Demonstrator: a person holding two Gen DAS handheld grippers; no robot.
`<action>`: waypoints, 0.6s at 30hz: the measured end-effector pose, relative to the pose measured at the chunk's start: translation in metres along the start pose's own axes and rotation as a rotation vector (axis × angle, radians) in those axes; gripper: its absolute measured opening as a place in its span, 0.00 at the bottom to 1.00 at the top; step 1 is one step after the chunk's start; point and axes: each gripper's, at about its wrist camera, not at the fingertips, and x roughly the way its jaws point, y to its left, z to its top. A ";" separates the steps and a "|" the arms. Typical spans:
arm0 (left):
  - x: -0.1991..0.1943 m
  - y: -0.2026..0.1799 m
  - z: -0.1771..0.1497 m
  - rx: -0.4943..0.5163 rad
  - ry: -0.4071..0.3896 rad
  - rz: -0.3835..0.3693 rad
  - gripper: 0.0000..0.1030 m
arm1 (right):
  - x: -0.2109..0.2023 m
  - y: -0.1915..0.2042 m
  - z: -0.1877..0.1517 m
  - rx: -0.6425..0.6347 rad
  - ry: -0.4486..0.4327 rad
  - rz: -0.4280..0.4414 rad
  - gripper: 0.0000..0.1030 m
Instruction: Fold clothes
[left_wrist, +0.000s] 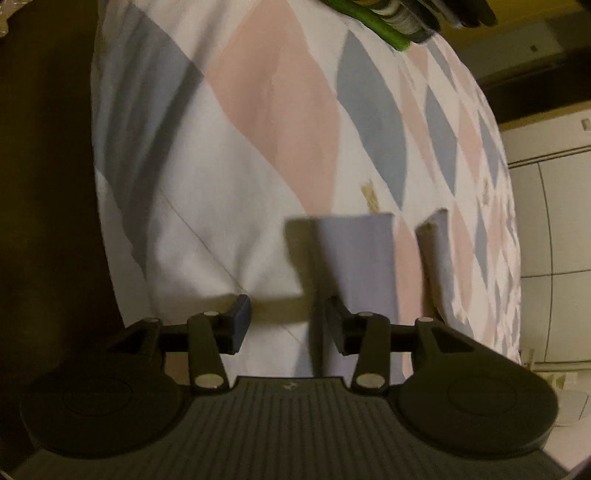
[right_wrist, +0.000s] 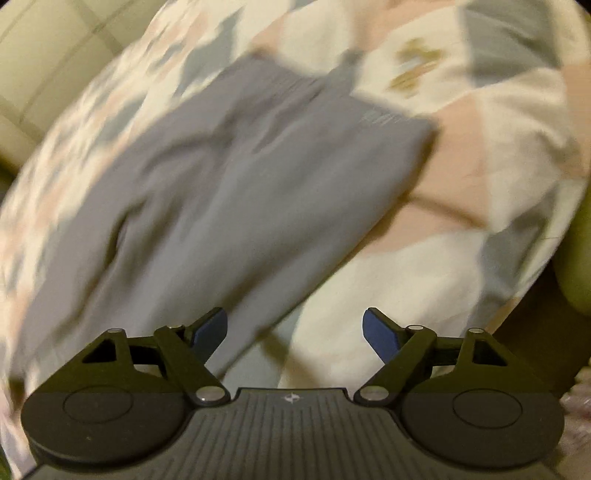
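grey trousers (right_wrist: 229, 192) lie spread flat on a bed sheet (right_wrist: 461, 280) patterned with pink, grey and white diamonds, their waistband toward the far end in the right wrist view. right hand-held gripper (right_wrist: 295, 332) hovers over the near end of the trousers with its blue-padded fingers (right_wrist: 380, 332) spread wide and empty. left hand-held gripper (left_wrist: 286, 321) is also parted, a grey trouser leg end (left_wrist: 358, 266) just beside its right finger, not pinched.

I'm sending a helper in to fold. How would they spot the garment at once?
Look at the bed with the patterned sheet of pink, grey and white diamonds. Lying flat across it is the grey garment, the only plain, single-coloured cloth there, with a gathered waistband at its far end.
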 end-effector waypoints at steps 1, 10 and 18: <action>0.002 -0.004 -0.005 0.014 0.009 -0.002 0.39 | -0.002 -0.009 0.007 0.034 -0.023 0.007 0.79; 0.021 -0.029 -0.040 0.128 0.042 0.040 0.50 | 0.015 -0.079 0.049 0.310 -0.147 0.046 0.74; 0.011 -0.036 -0.050 0.153 0.021 0.060 0.50 | 0.036 -0.106 0.075 0.370 -0.157 0.096 0.60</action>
